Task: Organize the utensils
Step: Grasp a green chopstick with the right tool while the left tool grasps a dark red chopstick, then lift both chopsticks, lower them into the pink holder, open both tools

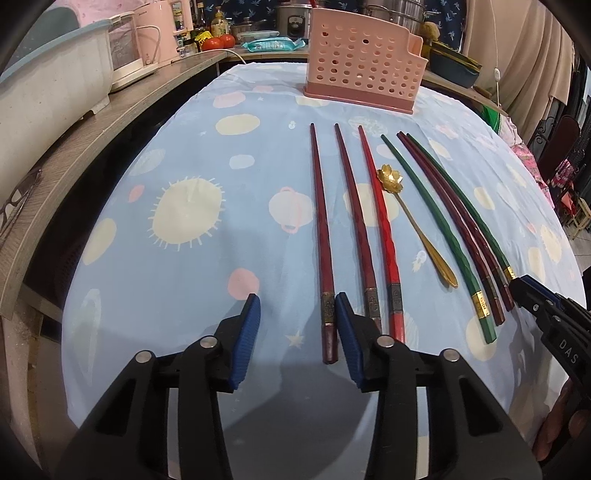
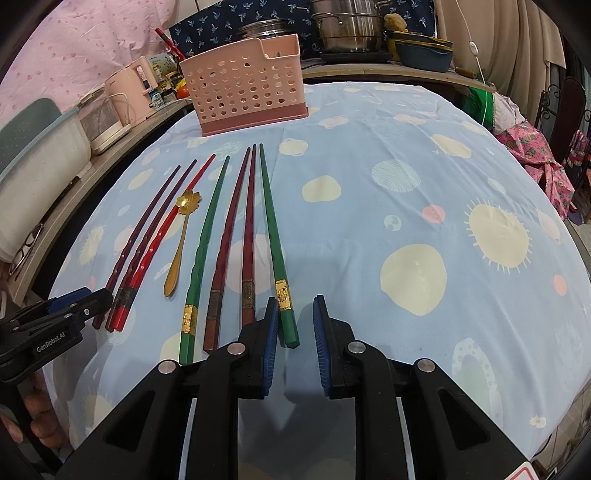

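Plainly, "GenRobot.AI" is printed on the left gripper [image 2: 90, 295], its jaws partly apart, empty, beside the leftmost dark red chopstick [image 1: 323, 236]. Right gripper [image 2: 295, 314] stands narrow, empty, beside a green chopstick [image 2: 275, 243]. Far off stands the pink basket [image 1: 364, 62].

Home kitchen: steel pots [image 2: 347, 33], kettle [image 2: 127, 96].

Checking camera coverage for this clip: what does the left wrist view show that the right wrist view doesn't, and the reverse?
Only the left wrist view shows the tomatoes and the blue wipes packet on the counter, and the open jaws of the left hand-held gripper.

Only the right wrist view shows the right hand-held gripper open, a green chopstick's end between its pads, and the wide bare right side of the tablecloth.

Both show the pink holder, seven chopsticks and the gold spoon.
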{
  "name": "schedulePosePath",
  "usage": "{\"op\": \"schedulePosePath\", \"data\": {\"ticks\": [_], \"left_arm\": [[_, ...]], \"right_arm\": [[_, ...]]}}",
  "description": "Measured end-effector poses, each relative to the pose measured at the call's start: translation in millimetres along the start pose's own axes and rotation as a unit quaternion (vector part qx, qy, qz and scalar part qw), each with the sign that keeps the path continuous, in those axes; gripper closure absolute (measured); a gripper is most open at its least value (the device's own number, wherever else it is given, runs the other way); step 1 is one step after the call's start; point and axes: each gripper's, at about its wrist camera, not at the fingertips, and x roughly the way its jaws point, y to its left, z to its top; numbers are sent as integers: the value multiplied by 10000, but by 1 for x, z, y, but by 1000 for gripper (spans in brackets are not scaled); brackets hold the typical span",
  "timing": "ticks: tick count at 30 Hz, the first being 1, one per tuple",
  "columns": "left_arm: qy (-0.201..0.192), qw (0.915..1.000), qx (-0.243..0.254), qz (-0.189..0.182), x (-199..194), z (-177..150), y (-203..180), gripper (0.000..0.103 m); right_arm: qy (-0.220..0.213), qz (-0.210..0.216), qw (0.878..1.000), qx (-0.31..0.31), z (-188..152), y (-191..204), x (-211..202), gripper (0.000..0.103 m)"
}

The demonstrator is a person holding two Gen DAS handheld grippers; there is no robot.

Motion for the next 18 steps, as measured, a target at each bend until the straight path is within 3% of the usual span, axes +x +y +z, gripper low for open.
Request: {"op": "schedulePosePath", "data": {"ticks": [13,18], "left_arm": [[20,10000,81,-42,-2,-1,-1,93],[67,9999,41,-105,-3,-1,1,95]], "right_arm": [[14,-28,10000,-71,-1,1,0,93],[7,-2,10000,-66,-1,2,-1,94]]}}
